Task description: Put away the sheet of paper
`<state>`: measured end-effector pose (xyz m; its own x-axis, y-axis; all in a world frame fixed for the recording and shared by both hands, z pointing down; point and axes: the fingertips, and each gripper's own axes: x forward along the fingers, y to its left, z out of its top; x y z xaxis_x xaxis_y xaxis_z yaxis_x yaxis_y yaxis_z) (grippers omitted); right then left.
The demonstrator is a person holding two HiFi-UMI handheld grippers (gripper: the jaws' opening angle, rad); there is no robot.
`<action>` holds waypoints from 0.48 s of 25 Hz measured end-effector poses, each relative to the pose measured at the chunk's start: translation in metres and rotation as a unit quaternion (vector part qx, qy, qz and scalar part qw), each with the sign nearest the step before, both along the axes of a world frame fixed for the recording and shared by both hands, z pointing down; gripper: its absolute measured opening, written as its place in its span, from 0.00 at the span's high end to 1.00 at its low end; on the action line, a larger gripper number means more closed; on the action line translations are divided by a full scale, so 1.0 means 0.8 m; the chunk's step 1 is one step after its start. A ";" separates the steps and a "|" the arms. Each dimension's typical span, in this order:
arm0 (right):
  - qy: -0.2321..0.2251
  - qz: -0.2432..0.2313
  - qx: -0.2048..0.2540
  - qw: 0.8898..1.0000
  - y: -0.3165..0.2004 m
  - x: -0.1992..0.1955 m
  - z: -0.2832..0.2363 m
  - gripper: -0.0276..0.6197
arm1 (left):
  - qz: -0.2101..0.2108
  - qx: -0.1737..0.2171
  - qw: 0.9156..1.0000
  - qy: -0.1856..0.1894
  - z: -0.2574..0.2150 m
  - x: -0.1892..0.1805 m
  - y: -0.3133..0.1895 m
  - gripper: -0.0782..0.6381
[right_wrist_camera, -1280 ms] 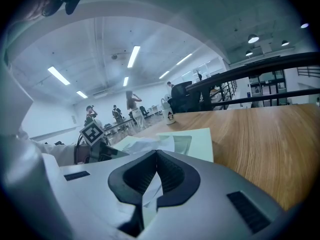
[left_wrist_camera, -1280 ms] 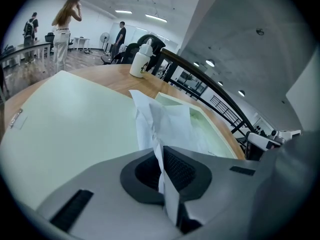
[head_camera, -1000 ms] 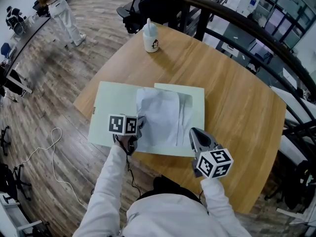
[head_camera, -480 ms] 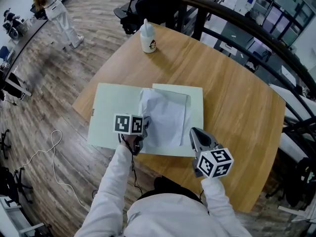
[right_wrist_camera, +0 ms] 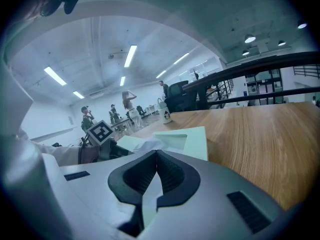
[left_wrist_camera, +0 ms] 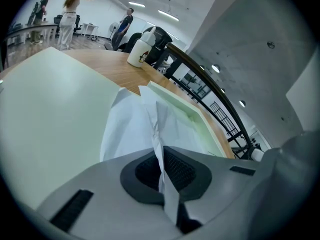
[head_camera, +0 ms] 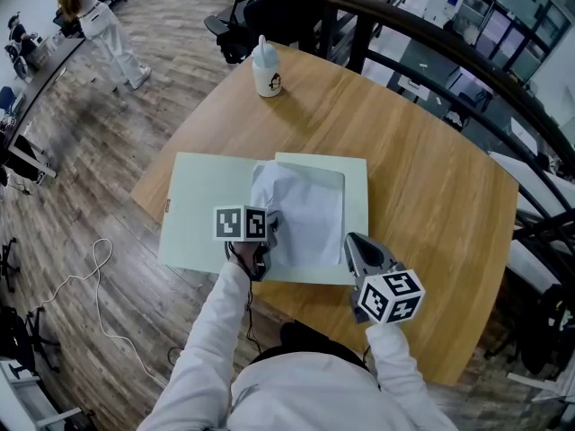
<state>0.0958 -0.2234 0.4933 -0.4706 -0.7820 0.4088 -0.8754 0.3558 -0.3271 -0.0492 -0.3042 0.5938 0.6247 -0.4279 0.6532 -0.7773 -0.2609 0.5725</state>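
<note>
The white sheet of paper point(head_camera: 307, 212) lies on the right half of an open pale green folder point(head_camera: 202, 206), which rests flat at the near edge of the round wooden surface point(head_camera: 431, 169). The sheet's left edge is lifted and buckled. The left gripper point(head_camera: 271, 227) has that edge pinched, and in the left gripper view its jaws are pressed tight on a creased fold of the sheet point(left_wrist_camera: 131, 129). The right gripper point(head_camera: 352, 243) sits at the folder's near right corner with its jaws together. A thin pale strip between them looks like the folder's edge, so it is probably holding the folder steady. The step in hand seems to be laying the sheet into the folder's right side, where a lighter inner panel may be a pocket, though I cannot be sure. To do this well, the left gripper should keep its pinch light and near the margin. It should draw the sheet taut and low over the panel so the crease does not deepen, while the right gripper holds the folder from sliding. The white bottle point(head_camera: 264, 68) stands well apart at the far edge.
</note>
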 end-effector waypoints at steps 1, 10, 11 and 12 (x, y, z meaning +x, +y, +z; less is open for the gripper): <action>0.000 0.001 0.000 1.000 0.000 0.000 0.000 0.91 | 0.002 -0.001 1.000 0.000 0.000 0.004 0.001 0.87; -0.001 0.004 0.001 1.000 0.003 0.007 0.000 0.91 | 0.011 -0.005 1.000 -0.003 0.001 0.036 0.001 0.87; -0.001 0.004 0.001 1.000 0.004 0.008 0.000 0.91 | 0.012 -0.006 1.000 -0.004 0.001 0.039 0.002 0.87; -0.001 0.004 0.000 1.000 0.005 0.009 0.000 0.91 | 0.012 -0.006 1.000 -0.005 0.001 0.041 0.002 0.87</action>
